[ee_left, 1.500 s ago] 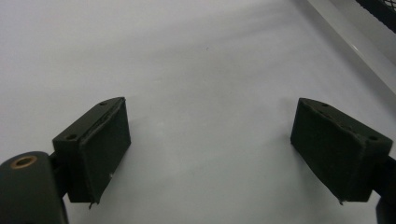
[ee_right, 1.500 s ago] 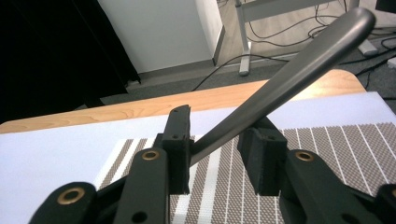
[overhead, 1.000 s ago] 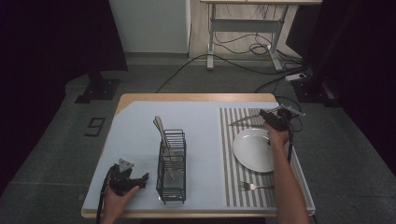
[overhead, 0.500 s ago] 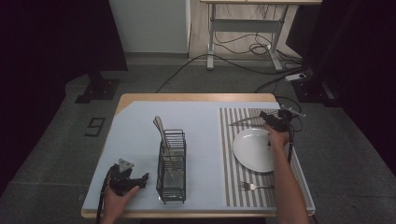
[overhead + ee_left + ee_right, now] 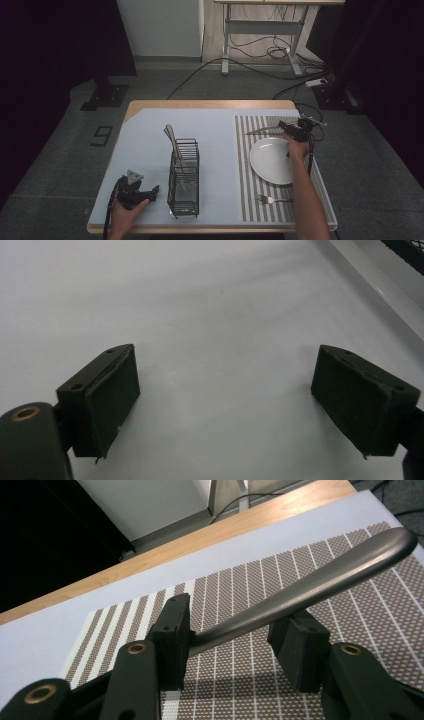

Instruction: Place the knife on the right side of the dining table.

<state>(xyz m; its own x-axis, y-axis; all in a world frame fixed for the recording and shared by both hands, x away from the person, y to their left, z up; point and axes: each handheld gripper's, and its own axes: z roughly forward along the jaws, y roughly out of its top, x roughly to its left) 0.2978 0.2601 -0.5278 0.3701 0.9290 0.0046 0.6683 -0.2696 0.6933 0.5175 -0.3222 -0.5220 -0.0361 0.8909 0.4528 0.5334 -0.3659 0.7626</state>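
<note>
Lower left of the high view: left gripper [image 5: 150, 190] lies on the pale worktop [image 5: 145, 140], jaws spread with nothing between them, just beside the wire caddy [image 5: 183, 177], which holds utensils [image 5: 172, 140] leaning upper-left. Centre-right, a striped placemat [image 5: 245, 165] carries a white plate [image 5: 272, 160], with a fork [image 5: 270, 200] lying below the plate. Upper right, the right gripper [image 5: 286, 128] holds a knife [image 5: 261, 131] out over the placemat's top edge; in the right gripper view the metal handle [image 5: 310, 582] lies across the jaws, which have just been opening, with one pad touching and a gap on the other side. Risk: with the pinch this slack, the knife could roll or drop before it's laid flat, knocking the plate or landing skewed.
</note>
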